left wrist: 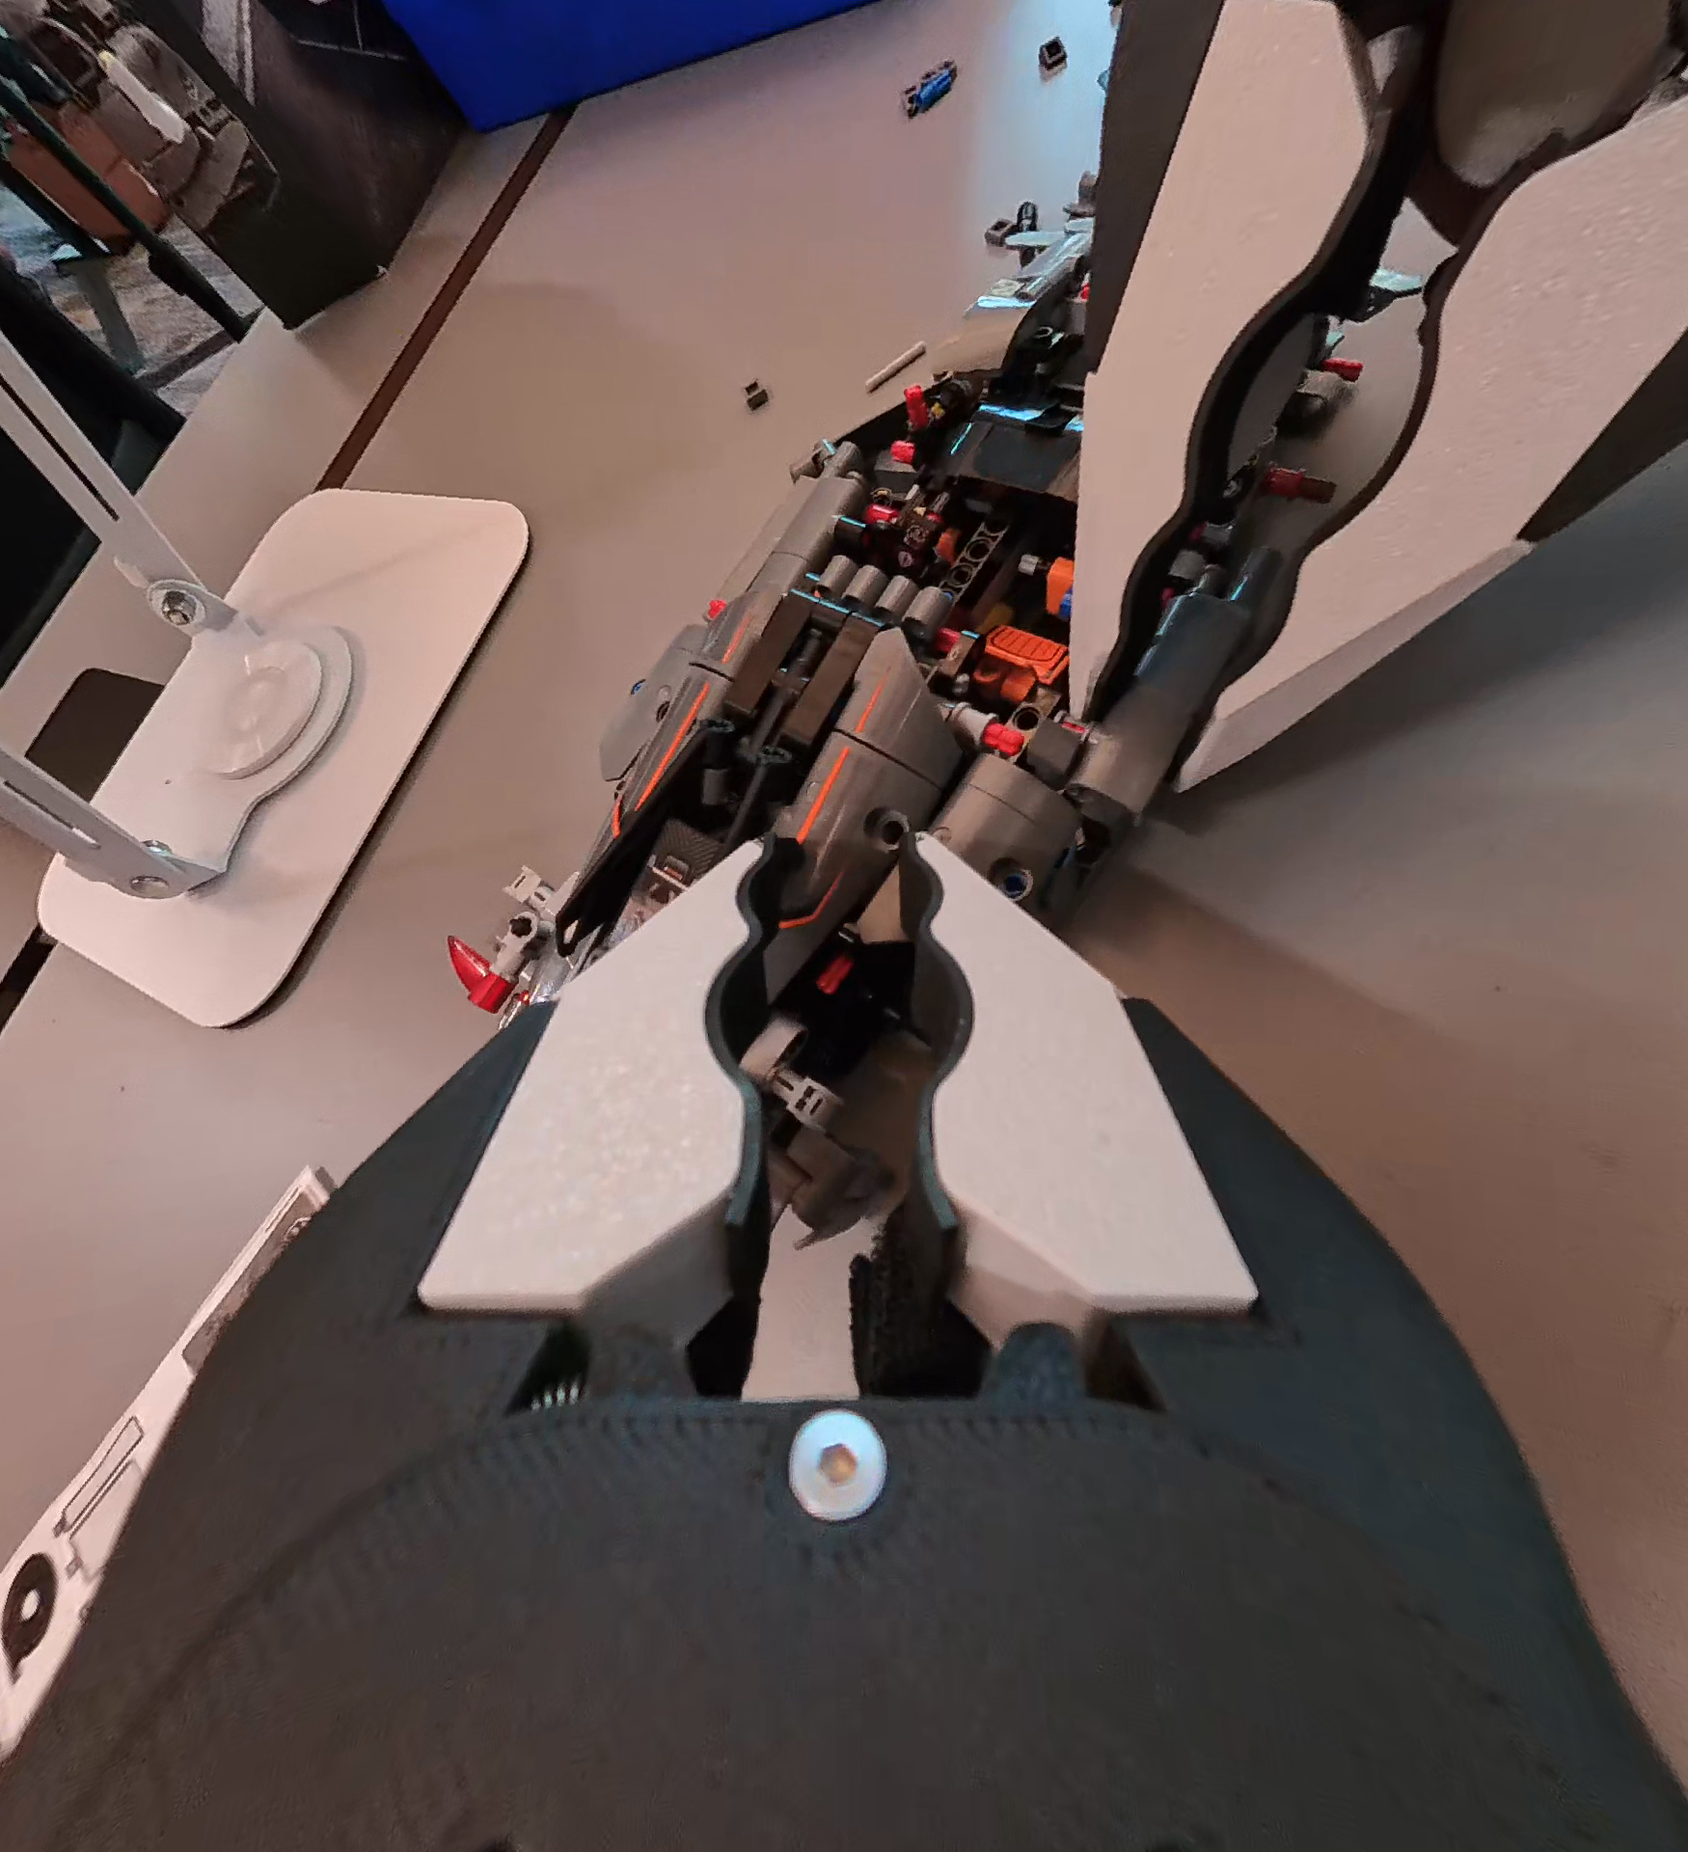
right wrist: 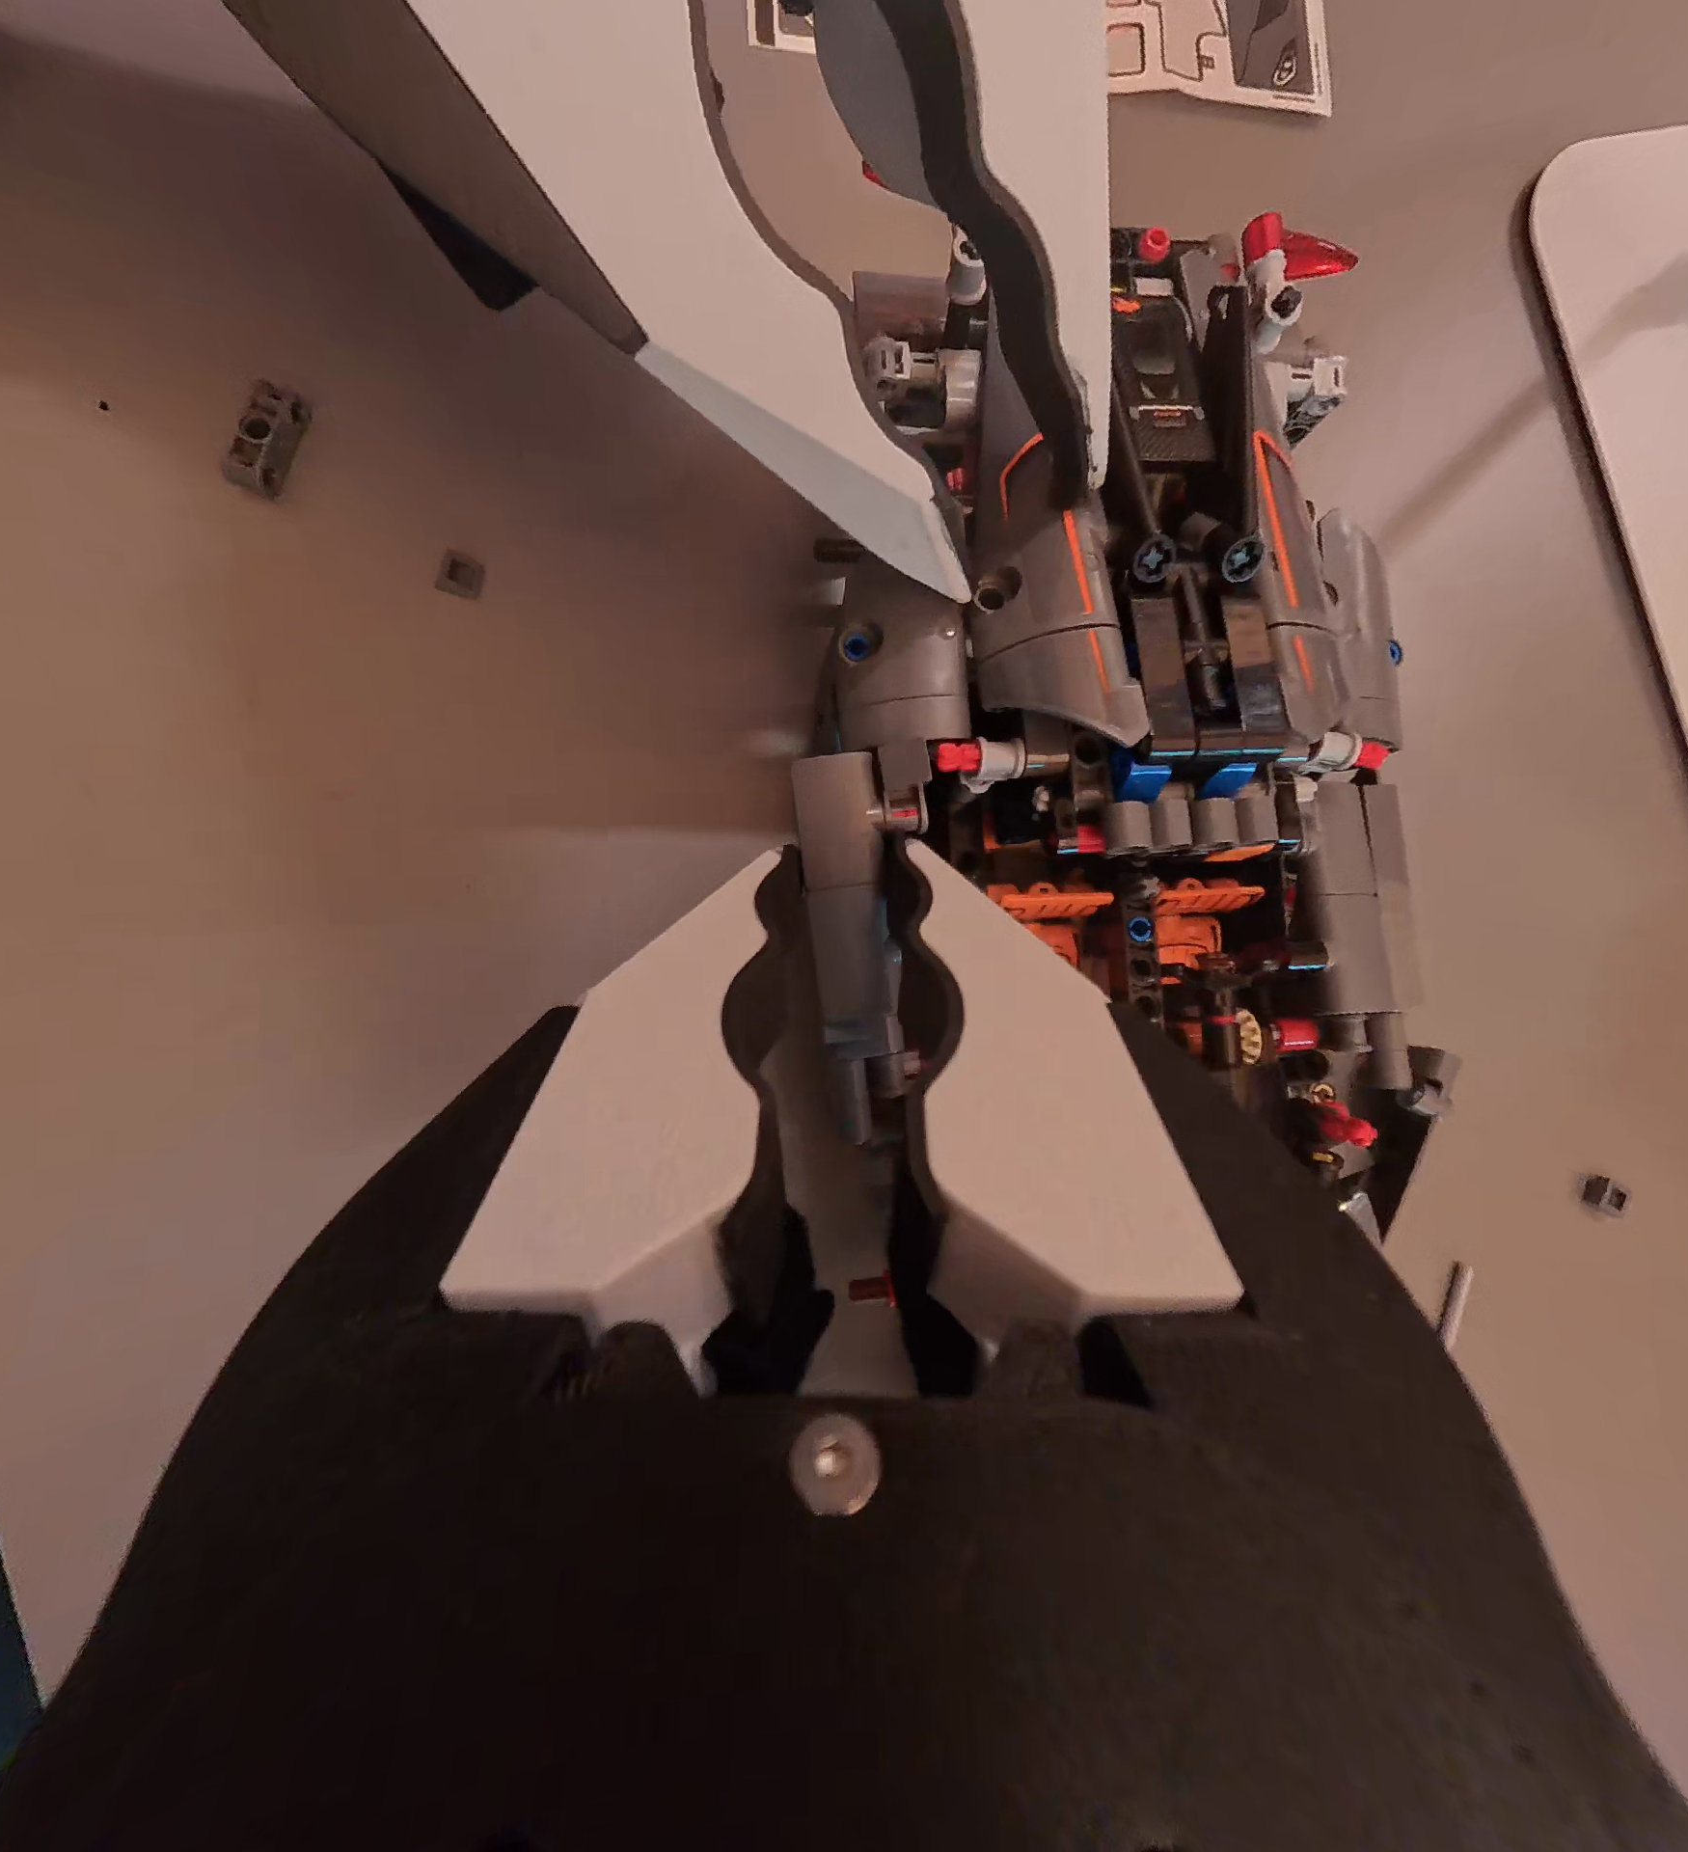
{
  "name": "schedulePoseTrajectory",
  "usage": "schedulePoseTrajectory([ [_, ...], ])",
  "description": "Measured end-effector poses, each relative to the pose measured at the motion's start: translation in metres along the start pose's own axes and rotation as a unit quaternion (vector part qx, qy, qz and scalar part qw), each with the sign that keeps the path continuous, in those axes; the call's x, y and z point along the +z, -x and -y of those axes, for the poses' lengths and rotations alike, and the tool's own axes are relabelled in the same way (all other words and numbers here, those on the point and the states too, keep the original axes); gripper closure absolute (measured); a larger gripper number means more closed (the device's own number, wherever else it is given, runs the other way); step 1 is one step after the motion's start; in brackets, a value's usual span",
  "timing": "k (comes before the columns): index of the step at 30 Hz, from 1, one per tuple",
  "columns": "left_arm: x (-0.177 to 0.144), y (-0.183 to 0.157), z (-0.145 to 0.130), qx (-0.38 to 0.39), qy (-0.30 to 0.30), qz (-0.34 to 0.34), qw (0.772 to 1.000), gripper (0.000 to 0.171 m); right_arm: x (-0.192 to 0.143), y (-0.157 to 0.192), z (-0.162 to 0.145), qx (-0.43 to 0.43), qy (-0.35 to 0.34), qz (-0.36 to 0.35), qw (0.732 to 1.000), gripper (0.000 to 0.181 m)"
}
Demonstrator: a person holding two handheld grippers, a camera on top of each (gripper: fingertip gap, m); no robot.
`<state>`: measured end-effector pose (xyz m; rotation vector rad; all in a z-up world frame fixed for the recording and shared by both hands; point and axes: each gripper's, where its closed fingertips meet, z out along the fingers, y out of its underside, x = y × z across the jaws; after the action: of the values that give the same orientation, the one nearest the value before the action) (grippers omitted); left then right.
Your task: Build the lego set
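Observation:
A grey and black lego car (left wrist: 880,621) with orange stripes, orange seats and red pins lies on the grey table. My left gripper (left wrist: 840,852) is shut on a grey striped panel at the car's rear end. My right gripper (right wrist: 845,852) is shut on a grey side beam (right wrist: 850,902) along the car's left flank. The car (right wrist: 1221,702) fills the middle of the right wrist view. Each gripper also shows in the other's view: the right one (left wrist: 1126,752) clamps the car's side, and the left one (right wrist: 1020,541) clamps the striped panel.
A white stand base (left wrist: 289,742) lies beside the car, also in the right wrist view (right wrist: 1662,451). Loose pieces lie about: a black bit (left wrist: 756,394), a white rod (left wrist: 895,364), a blue piece (left wrist: 928,88), grey pieces (right wrist: 265,437) (right wrist: 460,573) (right wrist: 1604,1193). A sticker sheet (right wrist: 1221,50) lies beyond the car. Some 6 cm of space lies between my two pairs of fingers. My right gripper's tips are some 20 cm from the black bit (left wrist: 756,394).

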<state>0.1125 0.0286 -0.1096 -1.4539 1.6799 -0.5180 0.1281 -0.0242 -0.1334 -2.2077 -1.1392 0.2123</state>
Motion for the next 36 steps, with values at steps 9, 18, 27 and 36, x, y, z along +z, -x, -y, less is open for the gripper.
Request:
schedulePoseTrajectory([
  [9,0.003,-0.002,0.003,-0.001,-0.007,-0.006,1.0,0.152,-0.012,-0.003,-0.002,0.029,-0.037,0.01,0.999,0.167],
  [18,0.004,-0.002,0.003,0.0,-0.008,-0.004,1.0,0.153,-0.026,-0.007,-0.002,0.064,-0.081,0.017,0.995,0.167],
  [27,0.006,-0.002,0.002,0.006,-0.004,-0.001,1.0,0.158,-0.045,-0.012,-0.017,0.117,-0.126,0.014,0.985,0.167],
  [36,0.004,-0.005,0.017,-0.004,-0.014,-0.016,1.0,0.154,-0.045,-0.011,-0.02,0.114,-0.12,0.013,0.986,0.167],
])
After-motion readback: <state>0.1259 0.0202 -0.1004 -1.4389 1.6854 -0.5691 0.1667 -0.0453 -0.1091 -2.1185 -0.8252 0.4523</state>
